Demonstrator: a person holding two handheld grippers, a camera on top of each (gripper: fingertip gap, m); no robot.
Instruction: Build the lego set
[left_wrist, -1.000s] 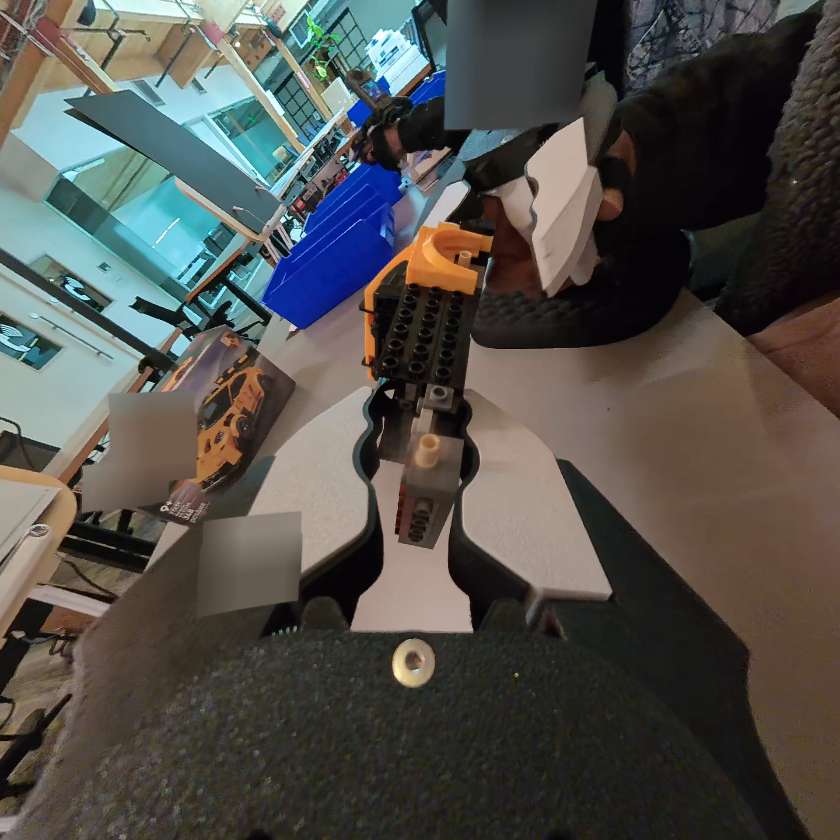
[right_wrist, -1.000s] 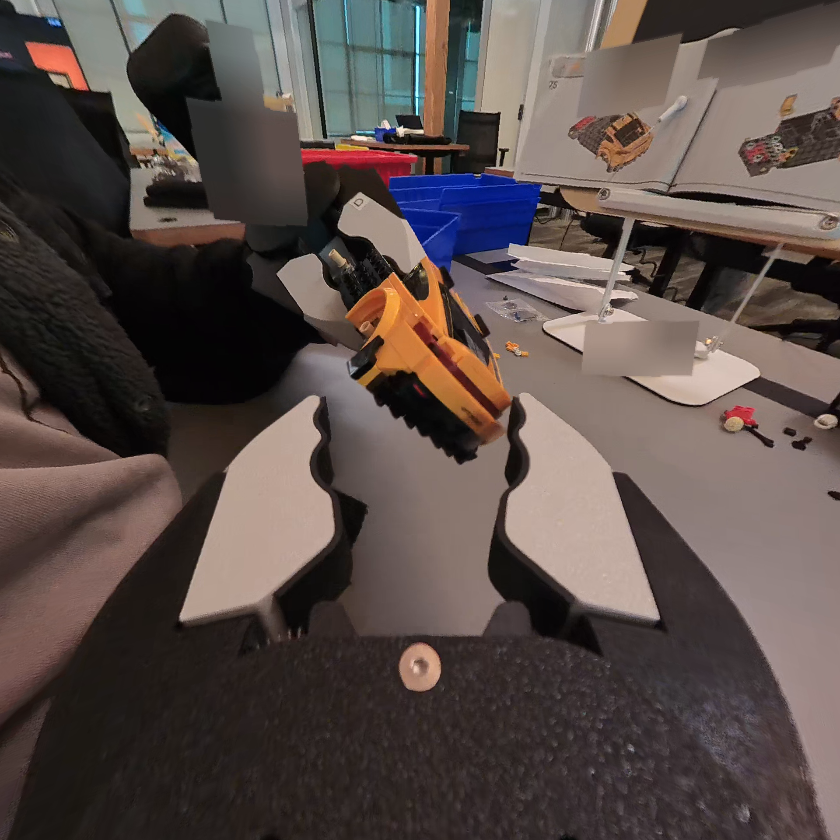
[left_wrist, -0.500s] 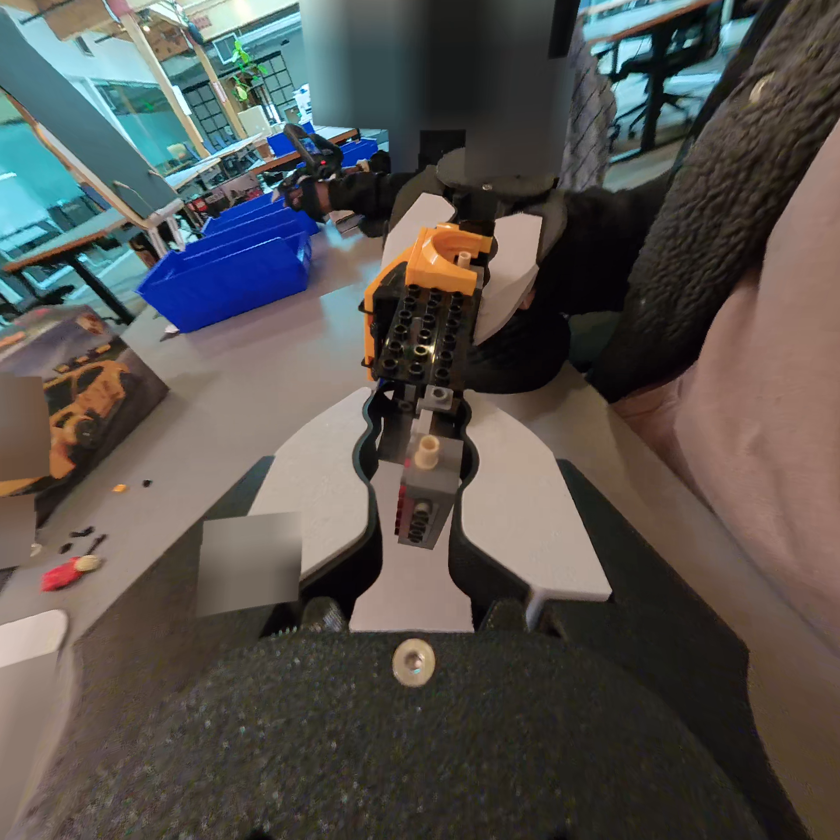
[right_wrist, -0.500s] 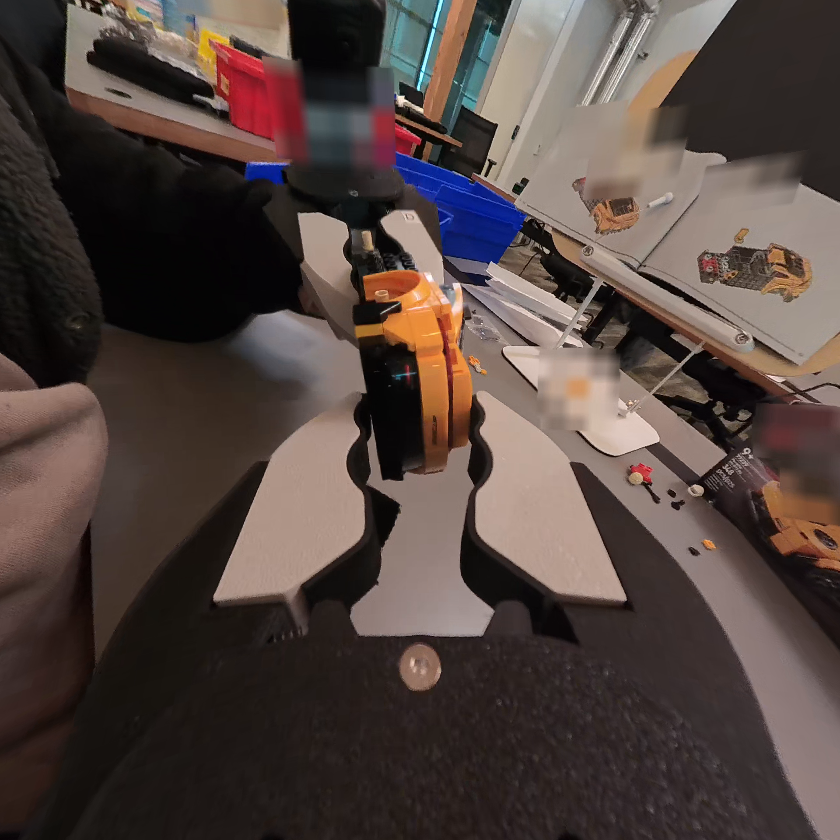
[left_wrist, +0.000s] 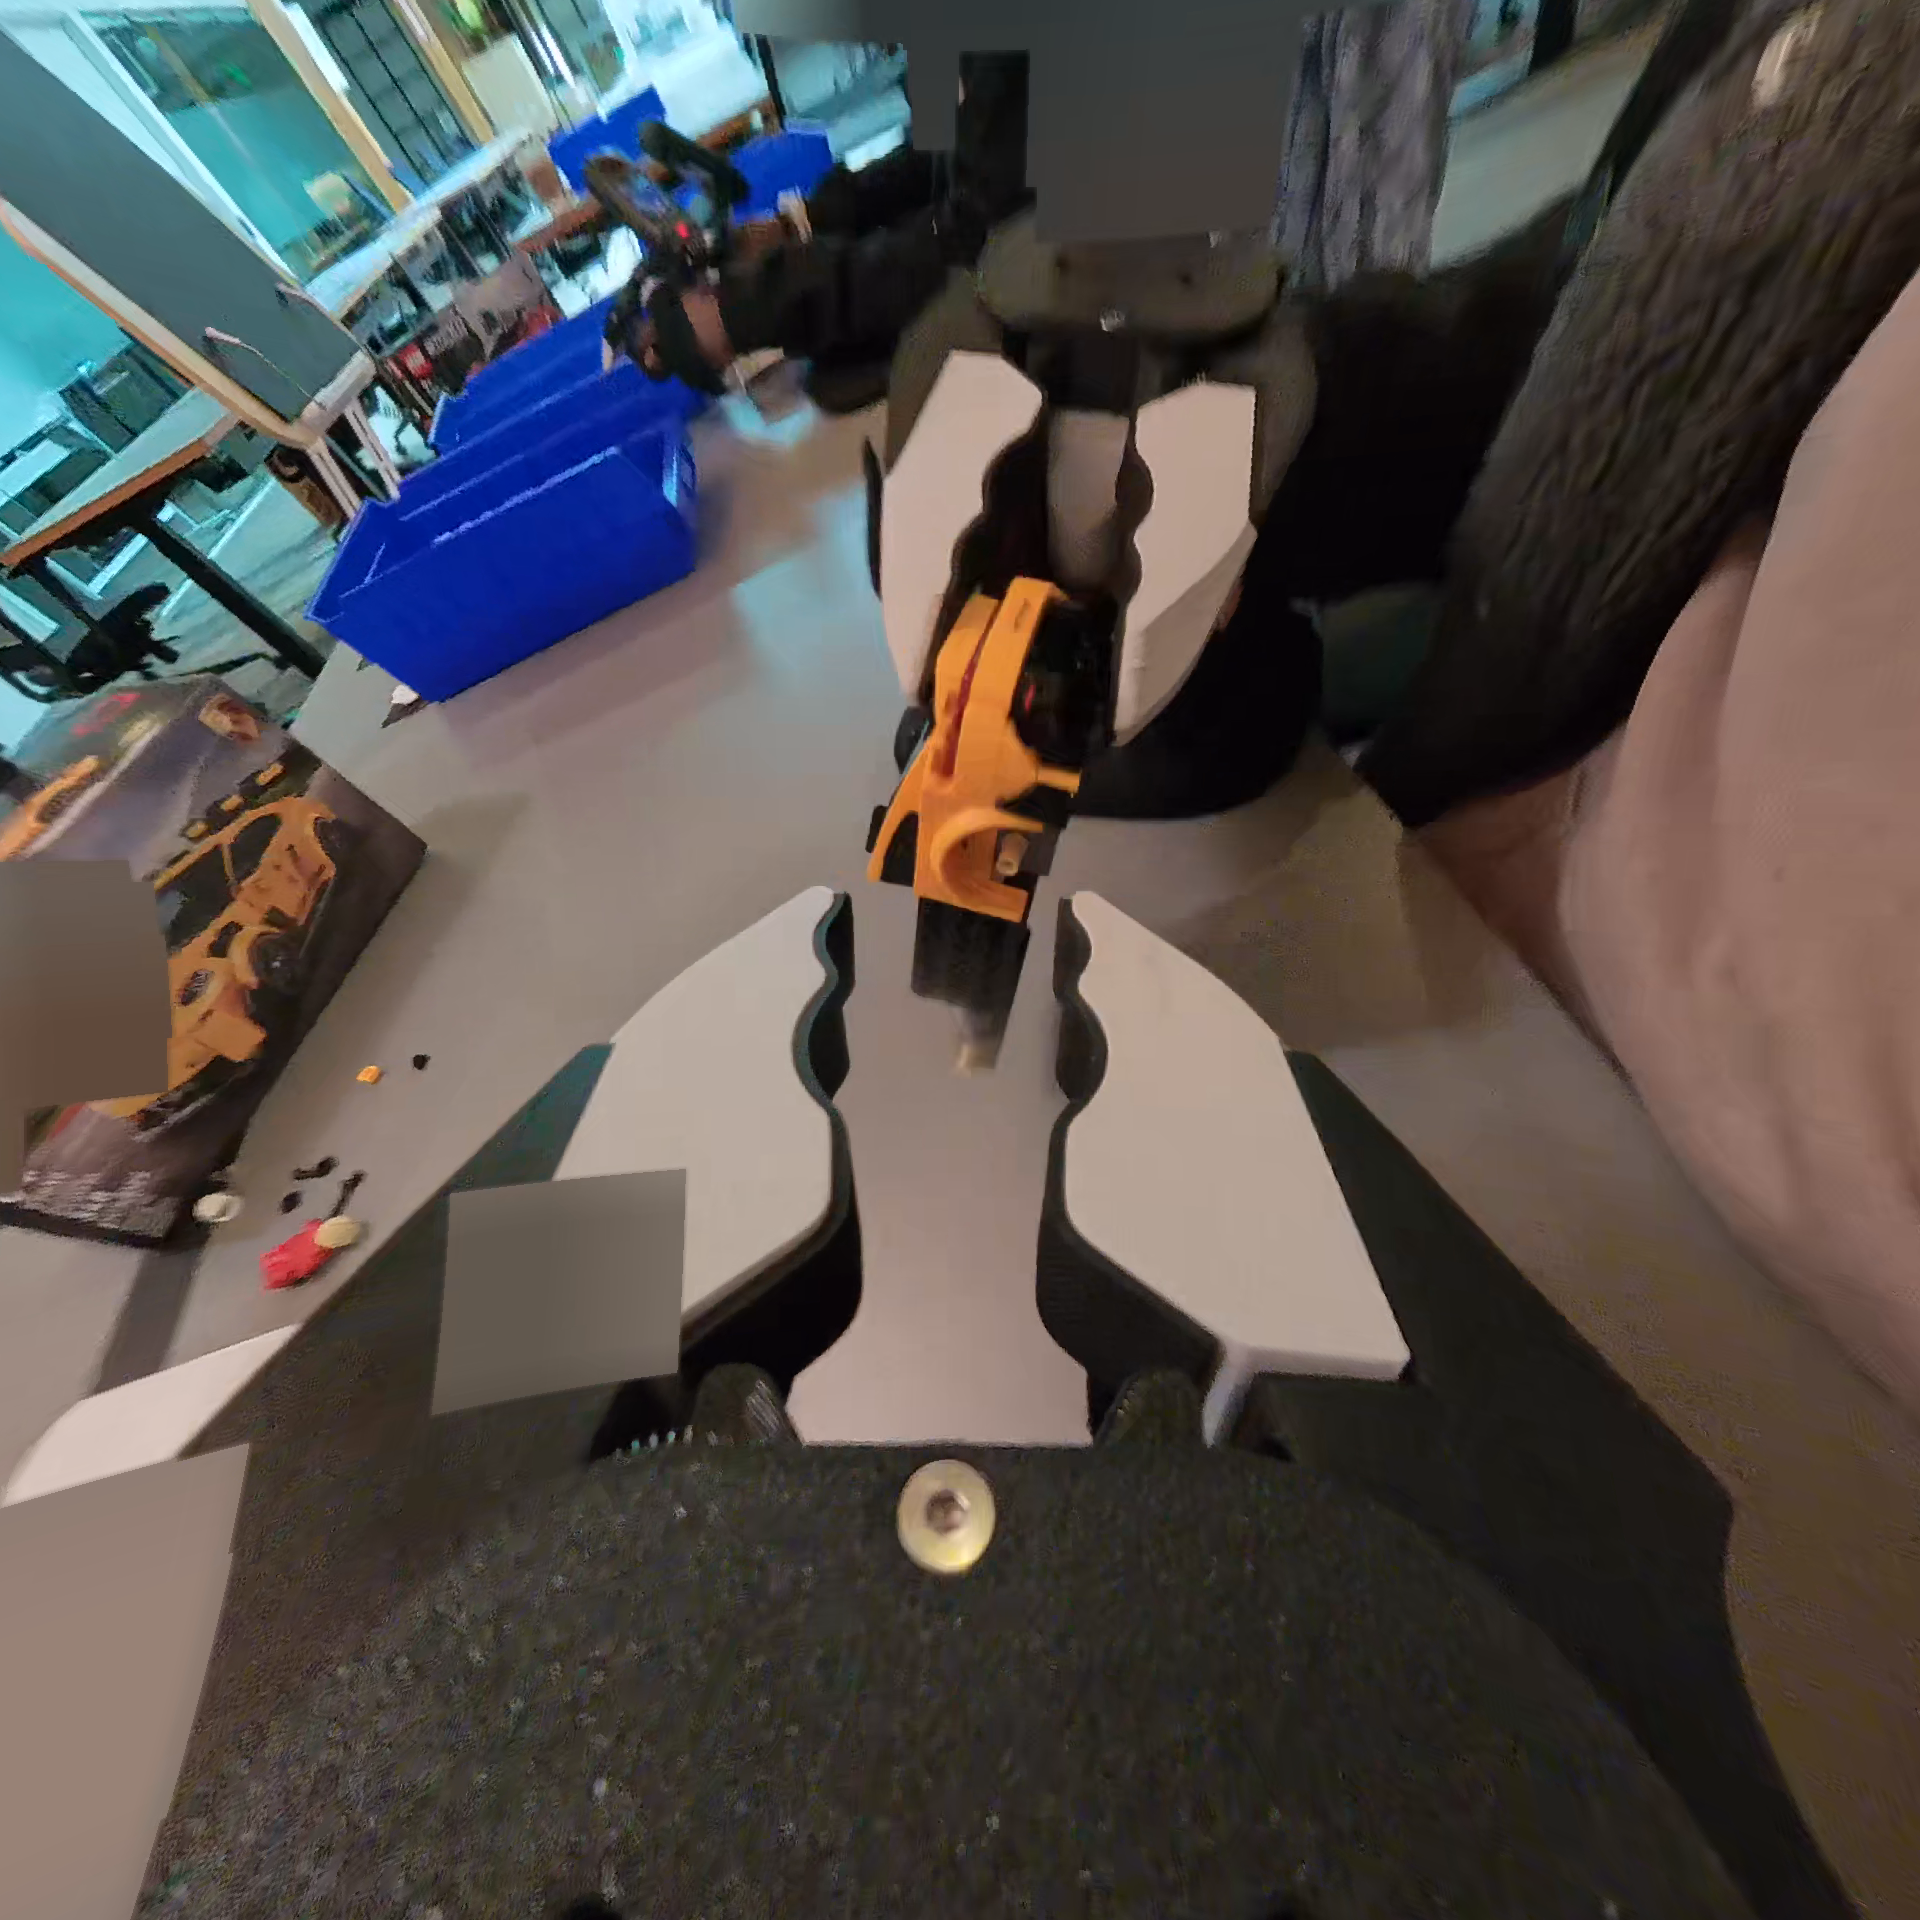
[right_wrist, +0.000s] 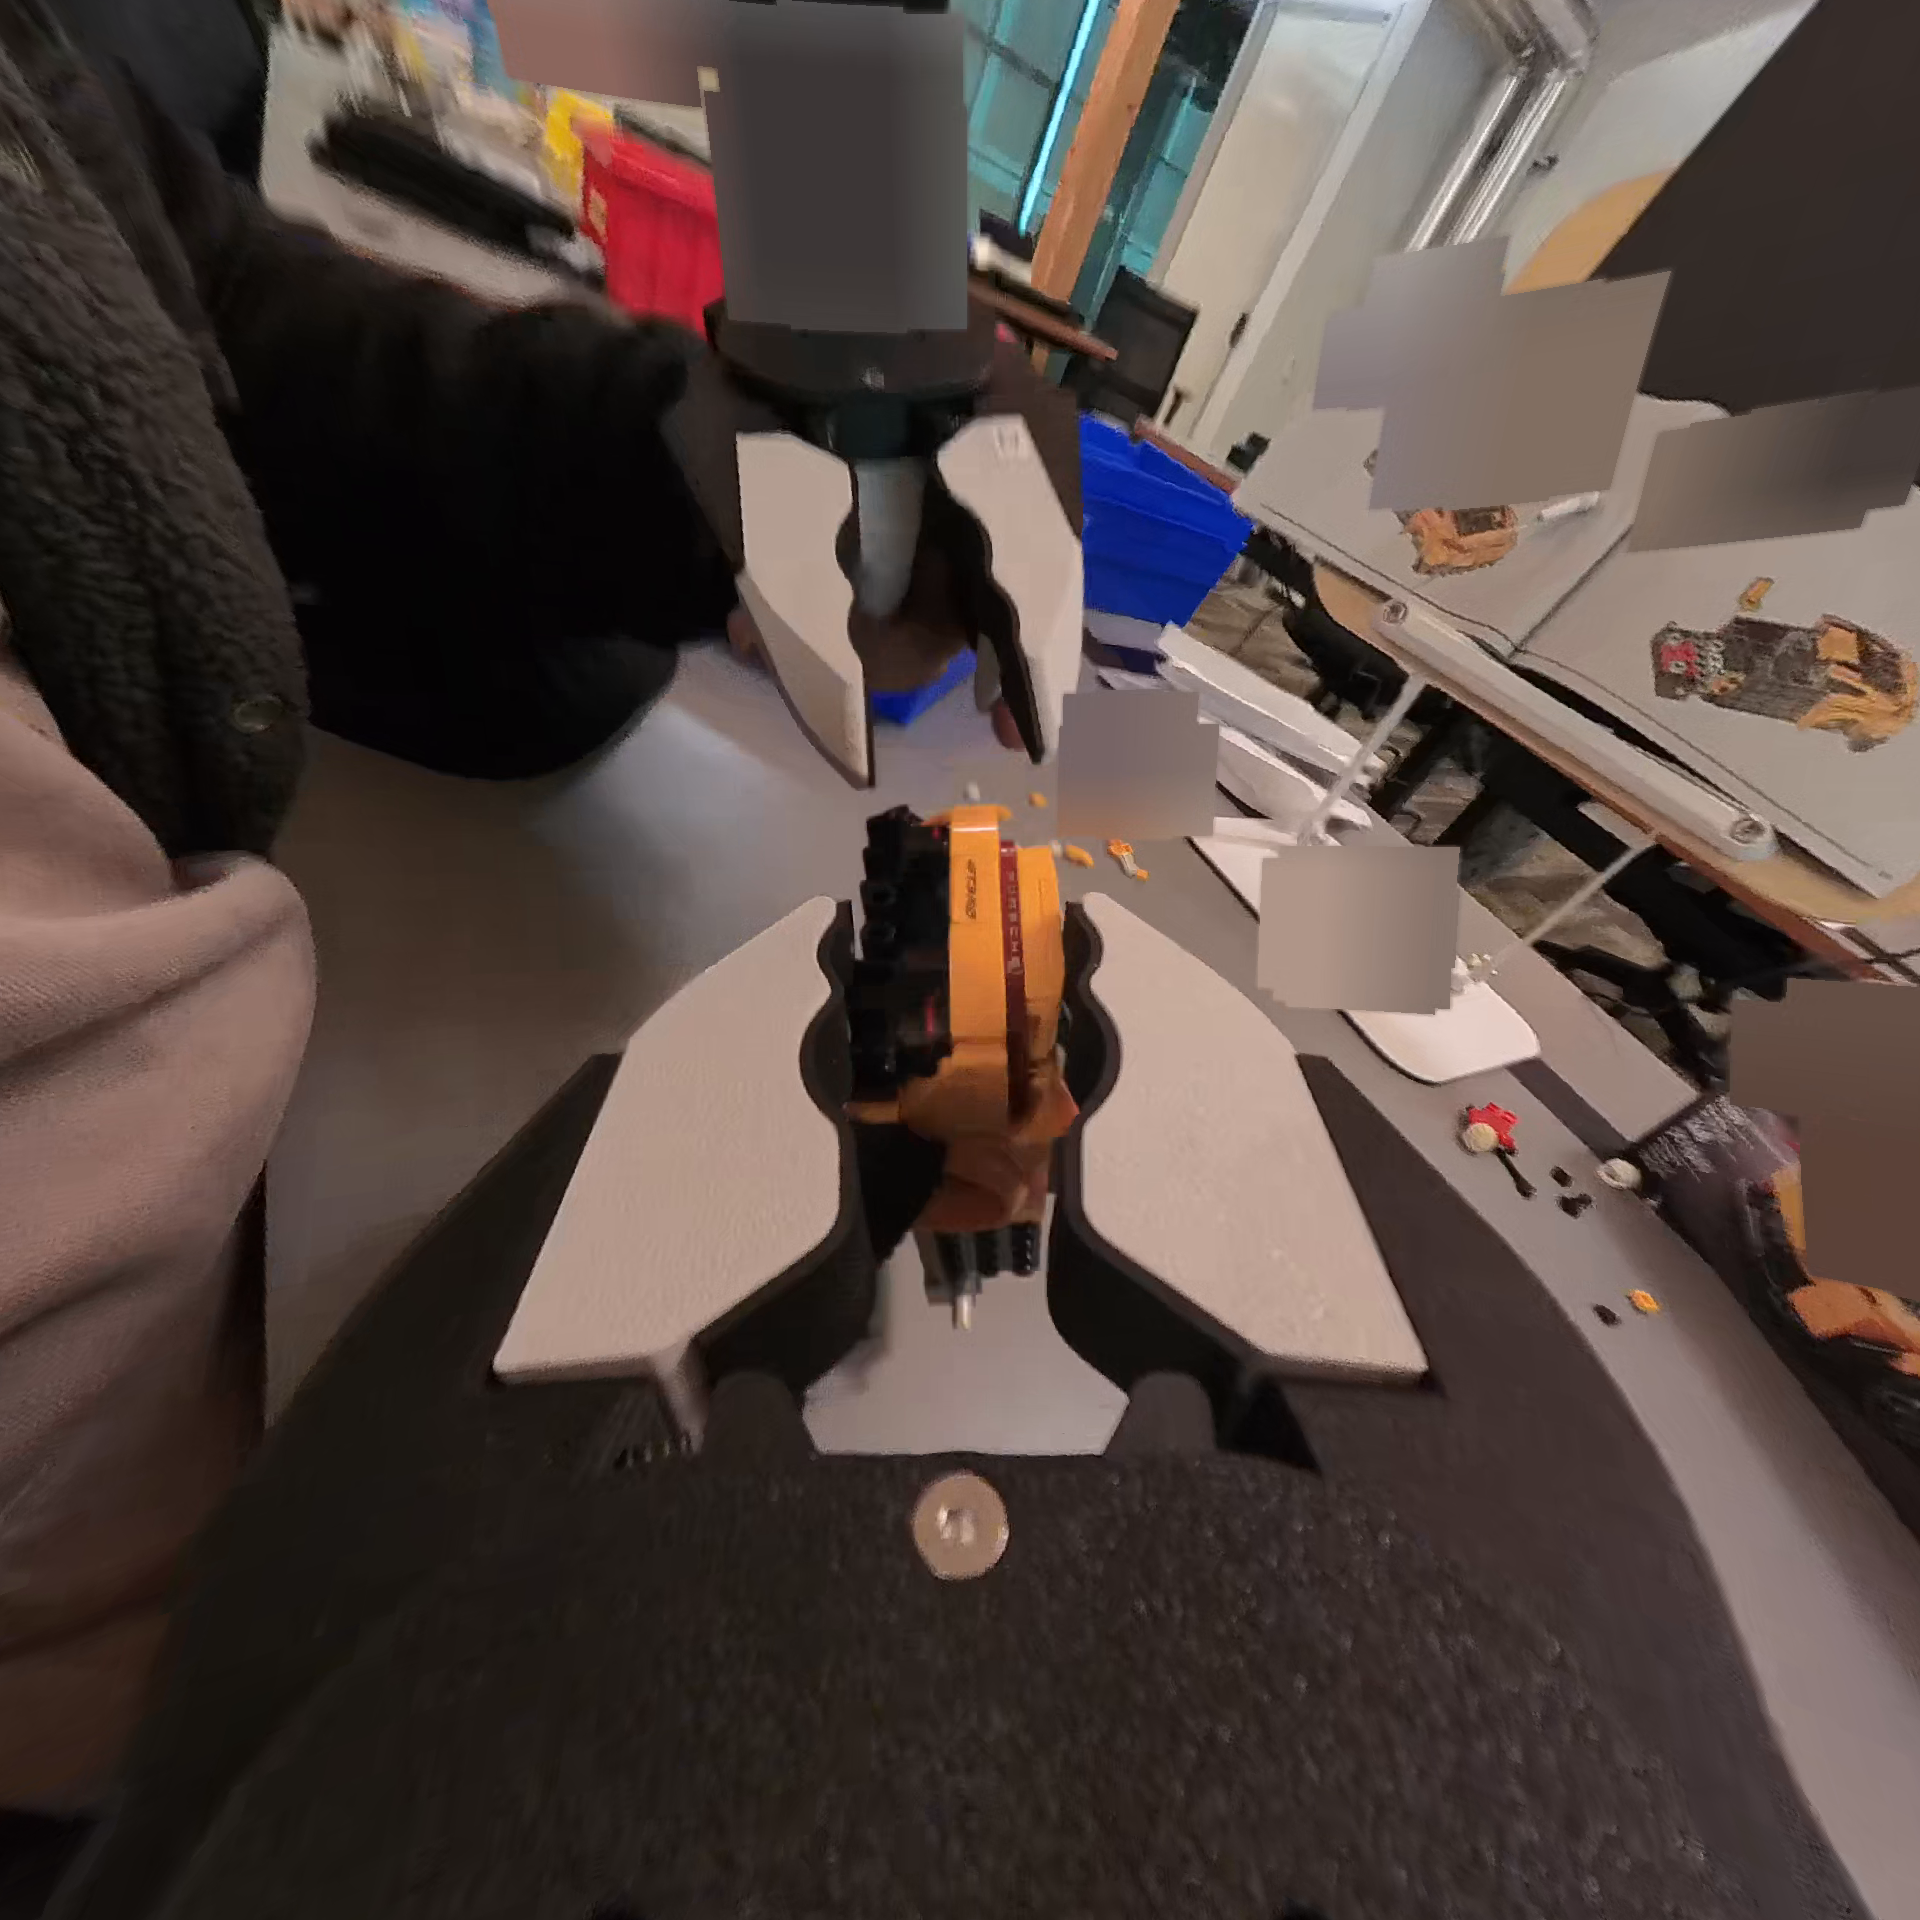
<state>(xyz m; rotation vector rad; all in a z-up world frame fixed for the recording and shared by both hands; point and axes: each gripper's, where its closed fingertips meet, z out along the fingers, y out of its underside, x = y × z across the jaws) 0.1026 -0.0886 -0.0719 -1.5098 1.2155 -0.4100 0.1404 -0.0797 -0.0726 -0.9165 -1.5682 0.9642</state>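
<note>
Your right tongs (right_wrist: 961, 997) clamping the orange toy car (right_wrist: 971, 987) above the grey bench (right_wrist: 468, 935), your left tongs (left_wrist: 951, 966) gaping wide, facing its tail.

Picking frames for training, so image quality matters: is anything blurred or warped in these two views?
Left wrist view: the lego car is slightly motion-smeared, the background softer, and the wide lens bends the blue bins. Right wrist view: the car is fairly sharp, the far left hand-held gripper and room edges blurred; no strong glare.
</note>
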